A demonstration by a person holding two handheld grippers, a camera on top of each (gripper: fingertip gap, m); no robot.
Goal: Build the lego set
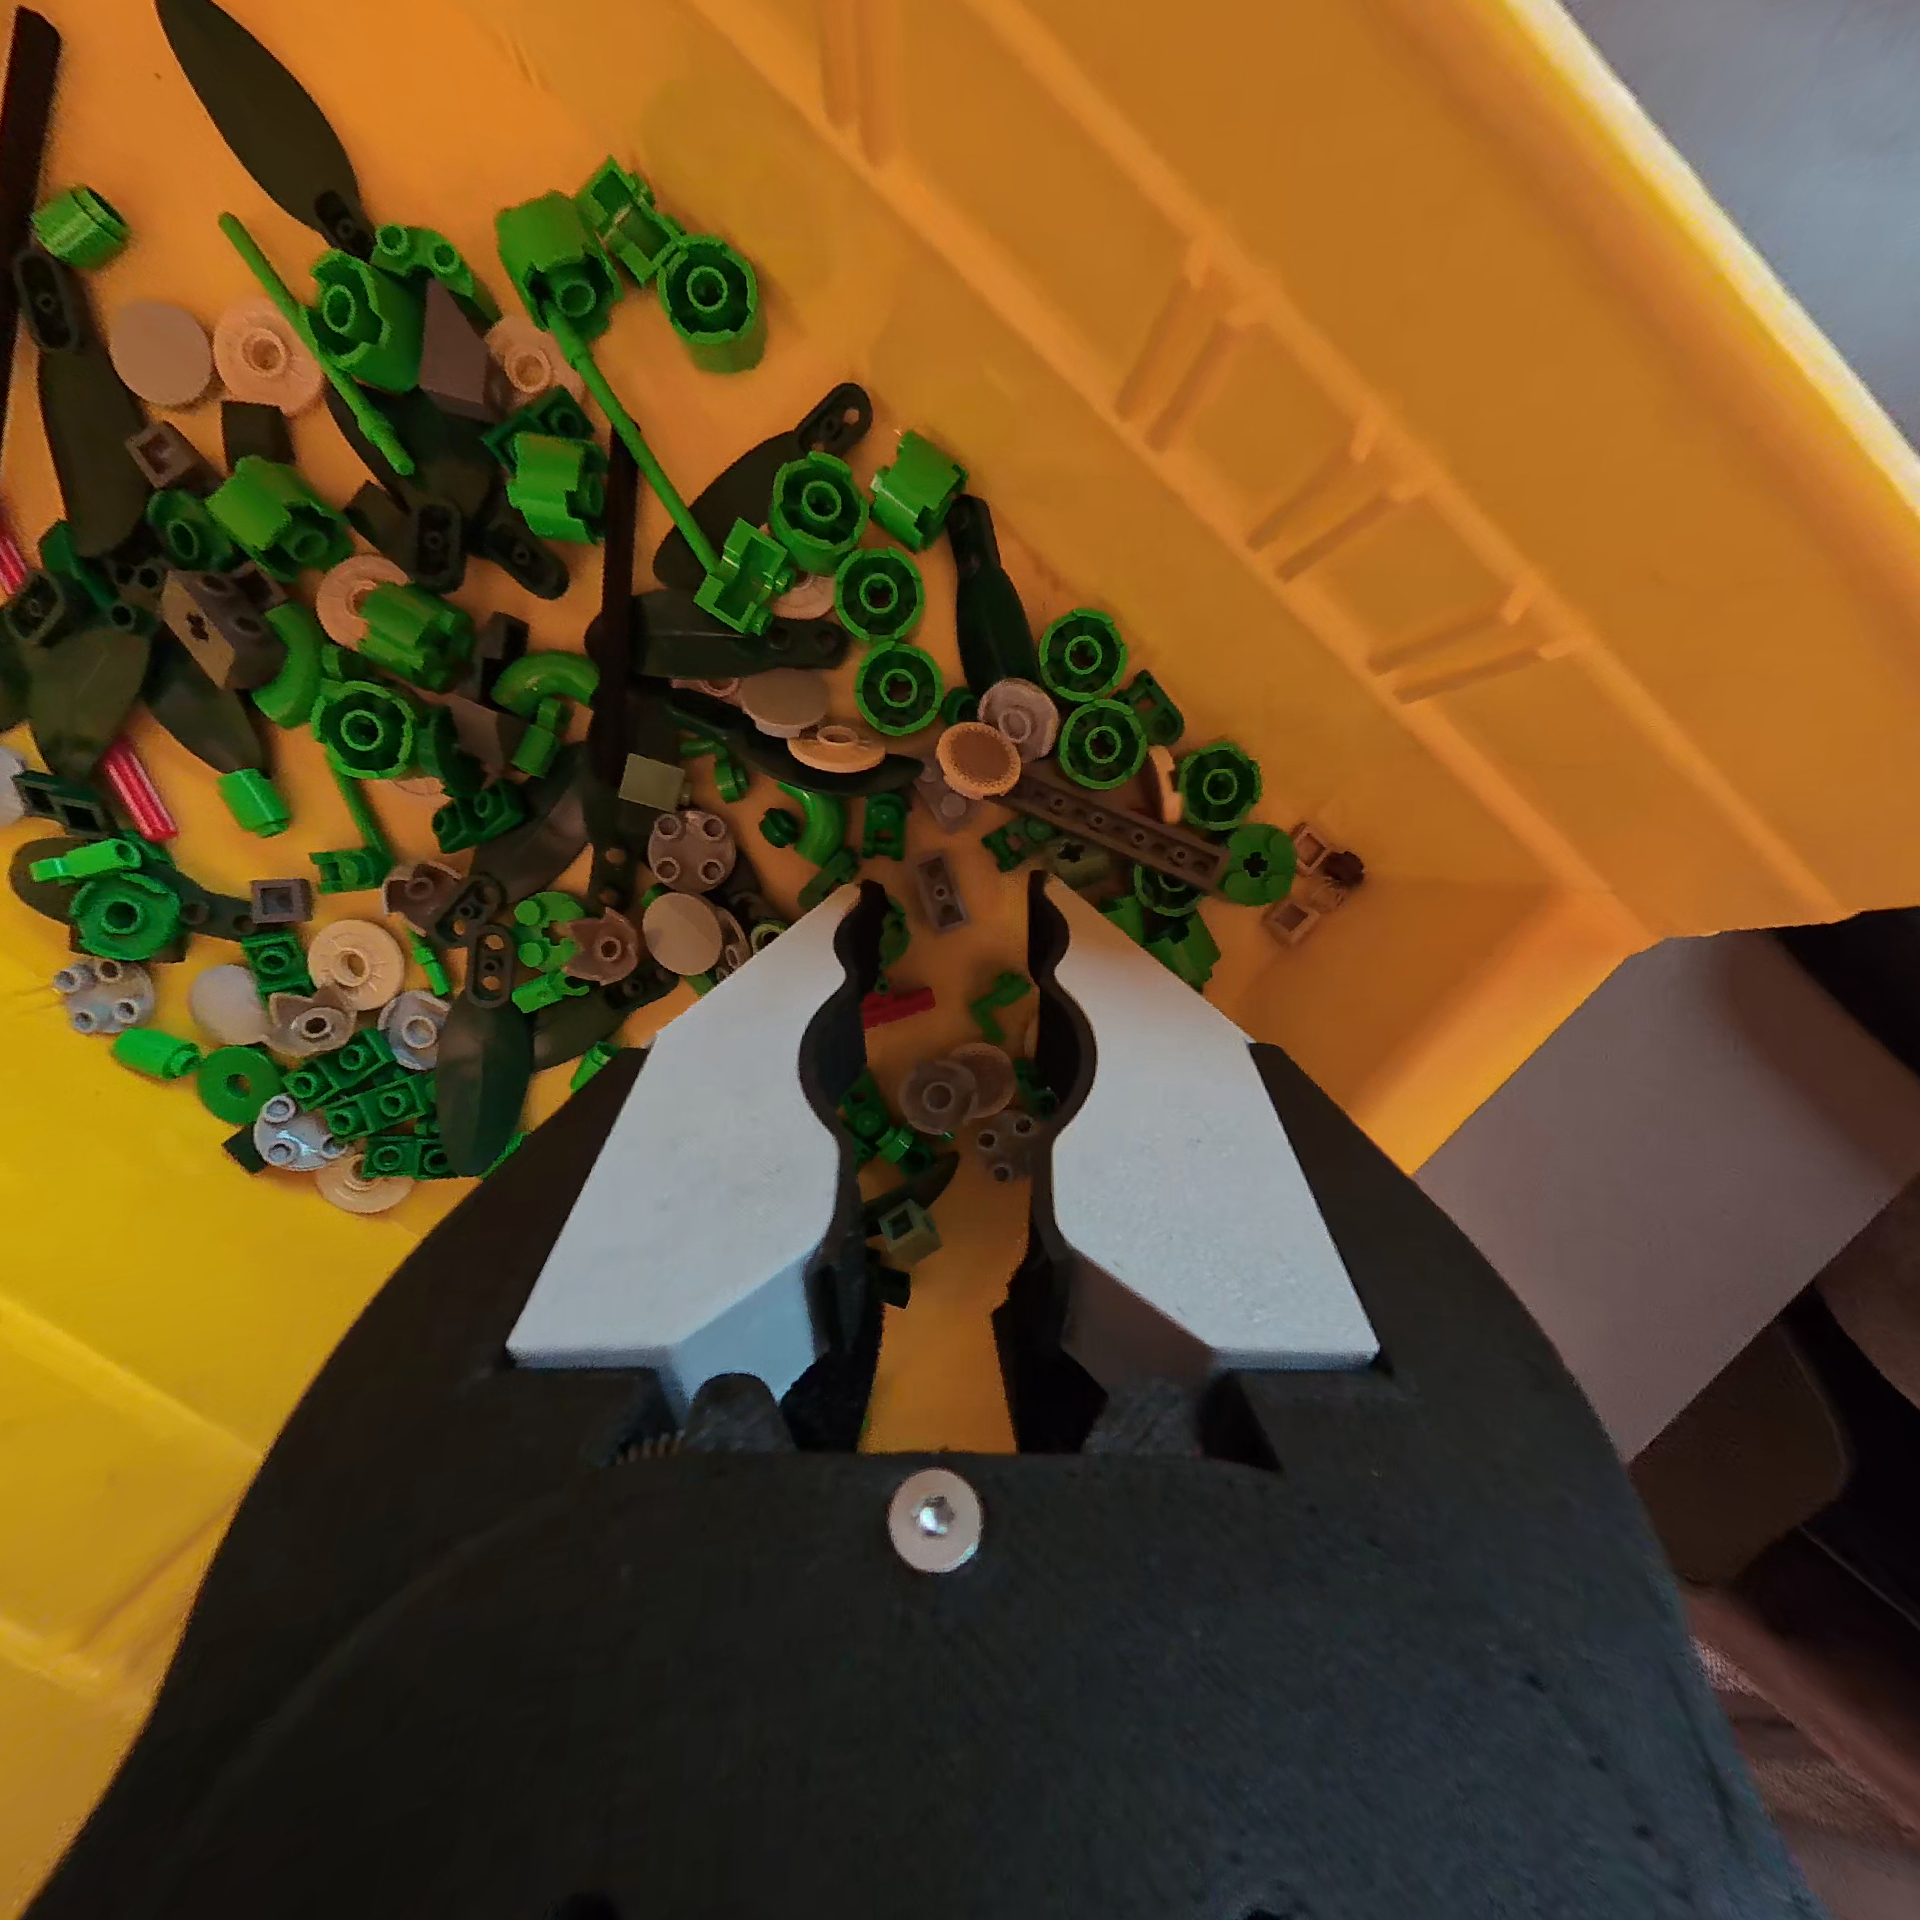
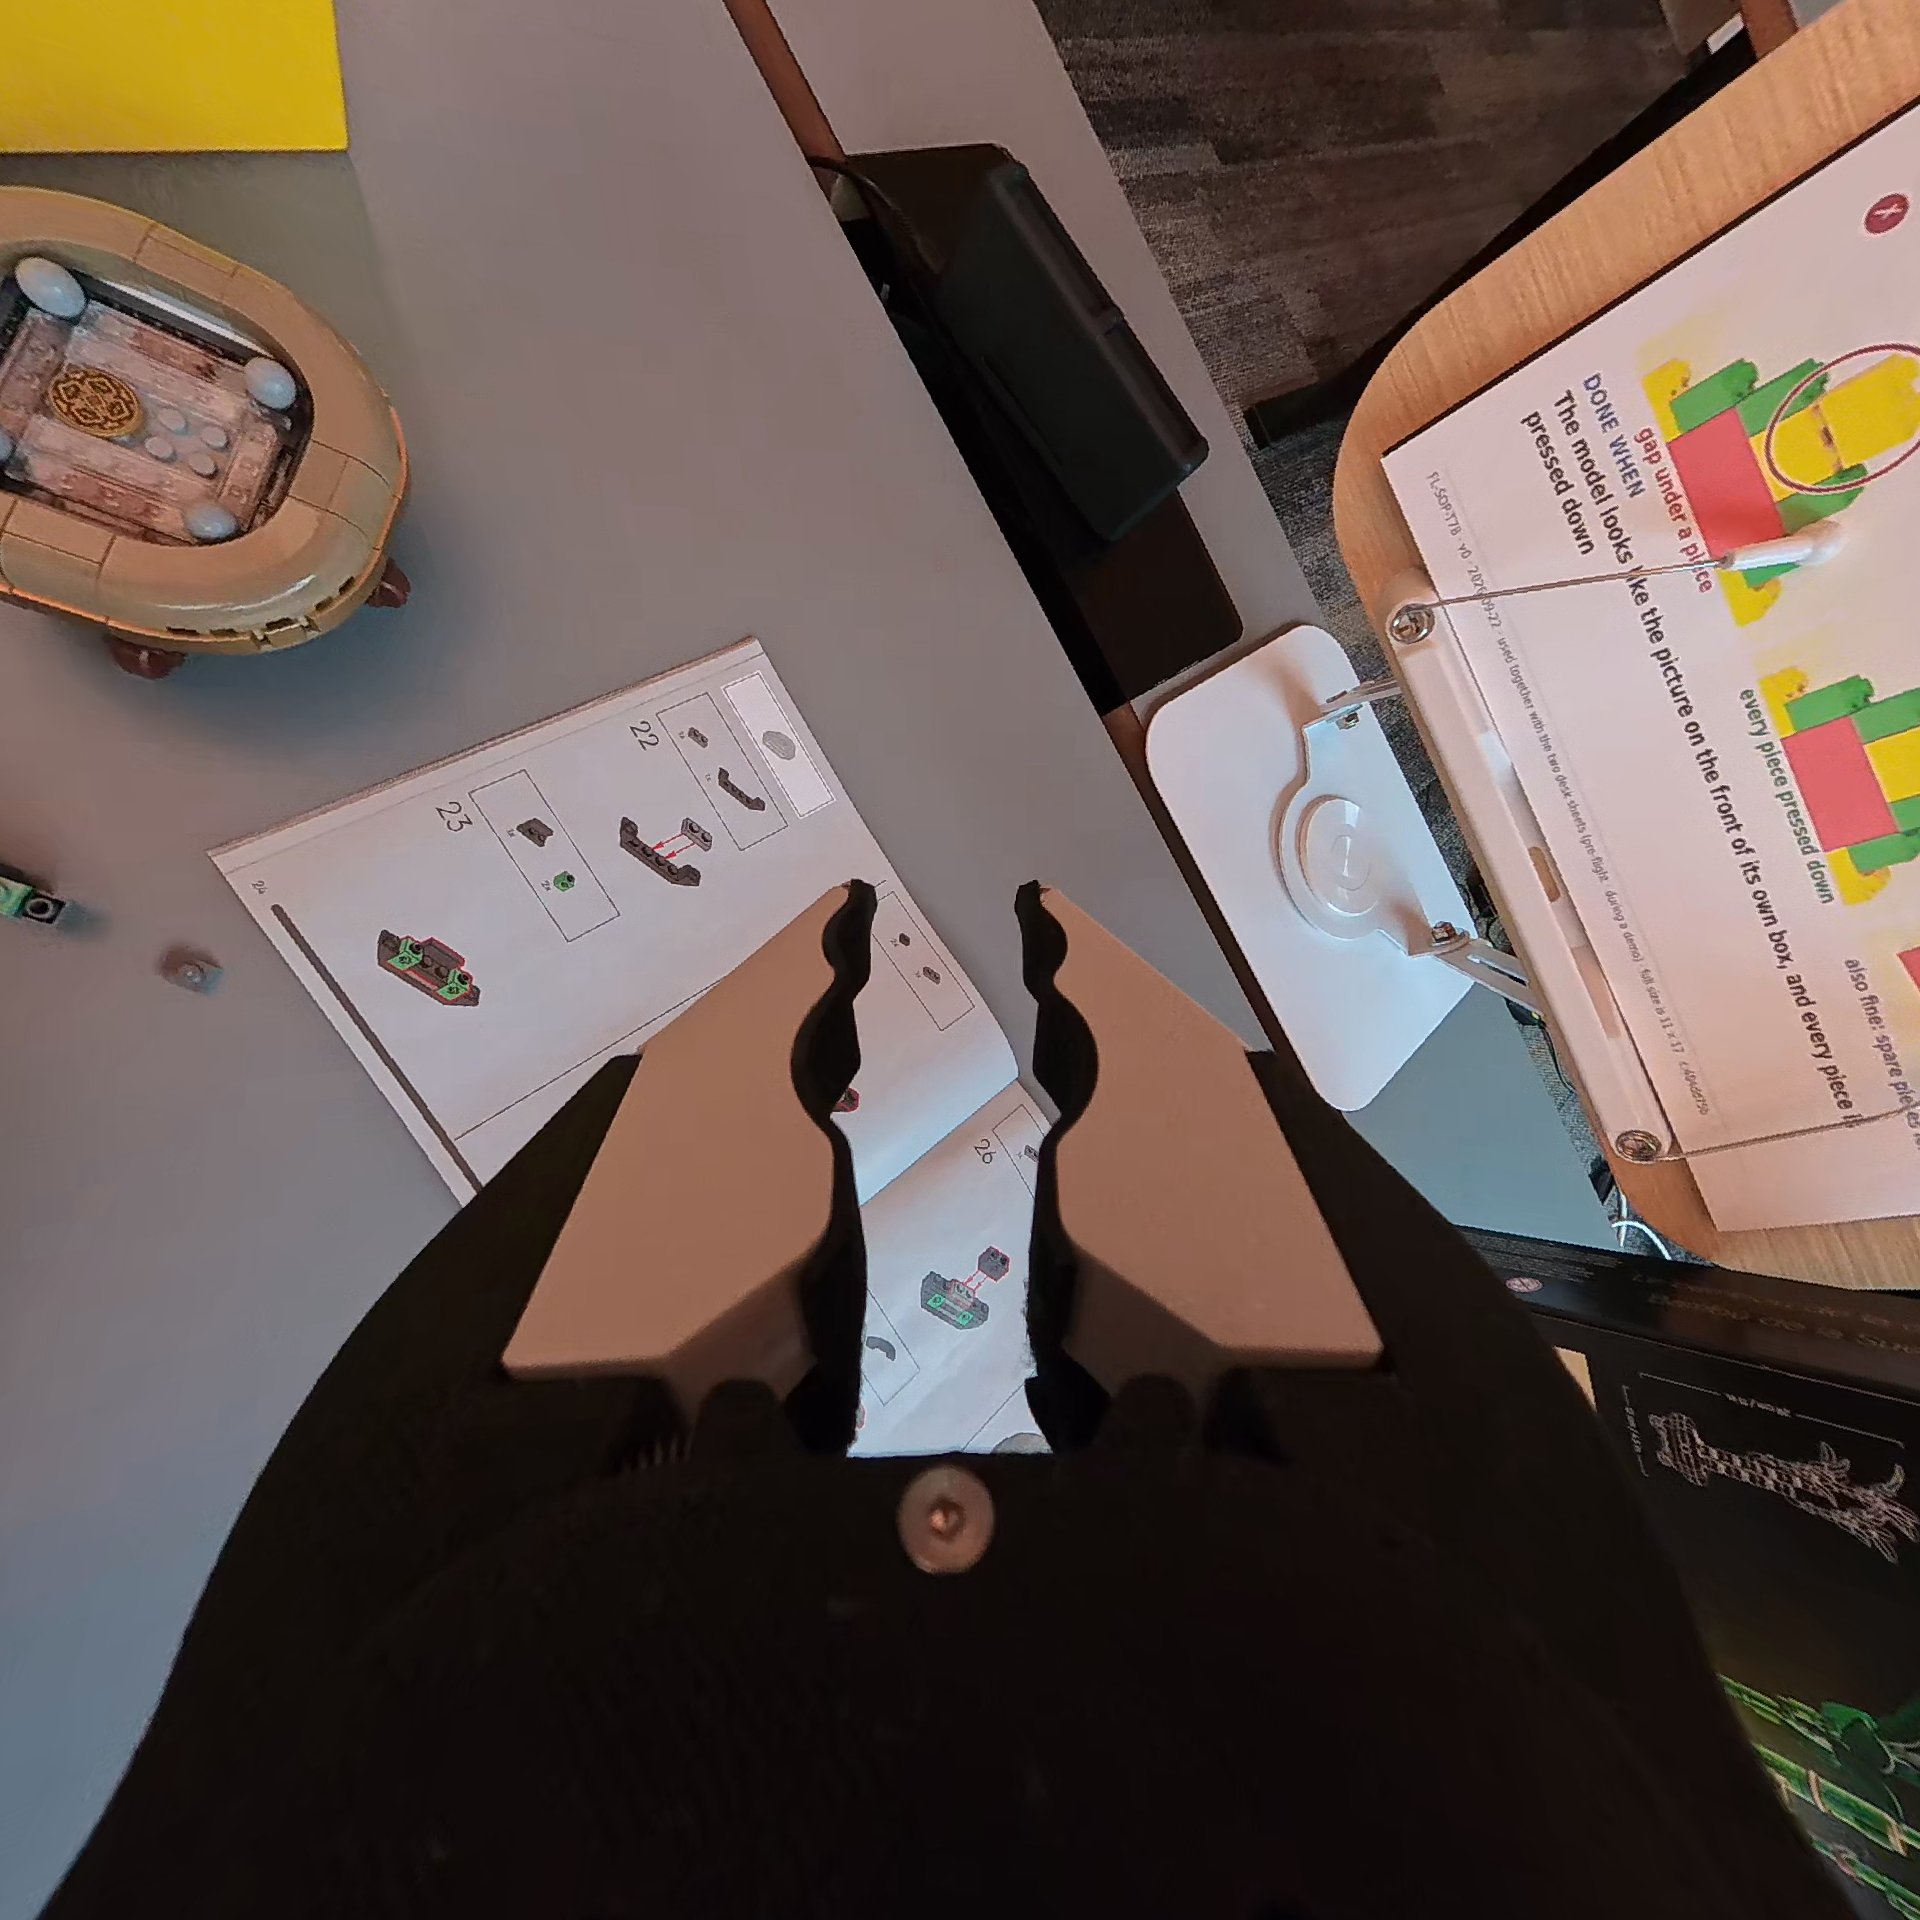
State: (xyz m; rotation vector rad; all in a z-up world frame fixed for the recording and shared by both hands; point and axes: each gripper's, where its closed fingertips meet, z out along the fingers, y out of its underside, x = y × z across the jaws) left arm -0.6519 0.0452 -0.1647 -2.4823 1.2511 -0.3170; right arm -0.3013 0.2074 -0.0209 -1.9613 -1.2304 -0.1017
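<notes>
Dozens of small lego pieces lie heaped in a smooth yellow plastic bin in the left wrist view, filling it from 9 to 1 o'clock: glossy bright-green round studded bricks, dark green leaf blades, flat grey and tan discs, and a long grey perforated beam at about 1 o'clock. The bin's wall is moulded with ribs. The left gripper hangs over the pile with its wavy black-lined, matte white fingers apart and nothing between them.

In the right wrist view, the right gripper also has its fingers spread and empty, above an open paper instruction booklet lying flat on a grey table. At 10 o'clock sits a partly built tan oval lego pot with rounded smooth rim and brown feet. At 3 o'clock a printed sheet rests on a white stand.
</notes>
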